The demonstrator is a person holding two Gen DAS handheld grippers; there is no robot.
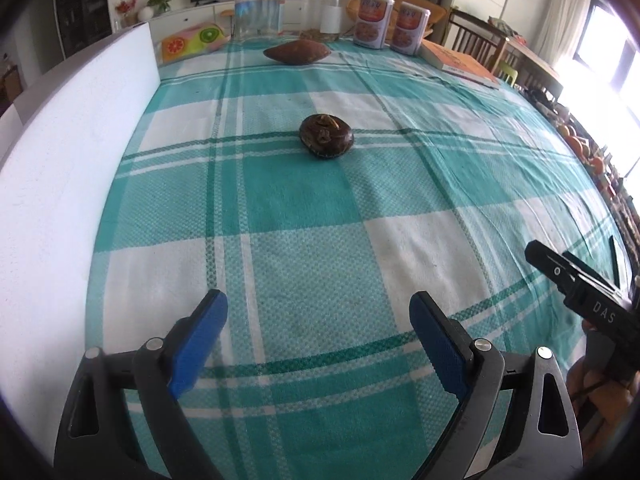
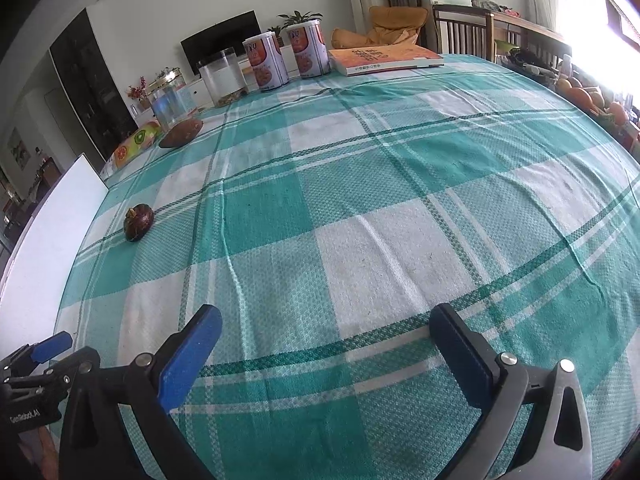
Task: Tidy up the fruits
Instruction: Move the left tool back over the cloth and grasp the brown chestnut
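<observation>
Left gripper (image 1: 318,344) tilted down, fingers spread

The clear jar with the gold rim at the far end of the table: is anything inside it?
The clear jar looks empty; only reflections show through its glass. Its bottom is hard to make out.

Left gripper (image 1: 318,344) is pitched steeply down, blue-padded fingers (image 1: 198,344) spread wide, nothing between them. Right gripper (image 2: 326,356) is in the same pose: tilted down, fingers (image 2: 190,358) wide apart and empty. The two sit side by side, each one's black body poking into the edge of the other's view, fingertips apart.
</observation>
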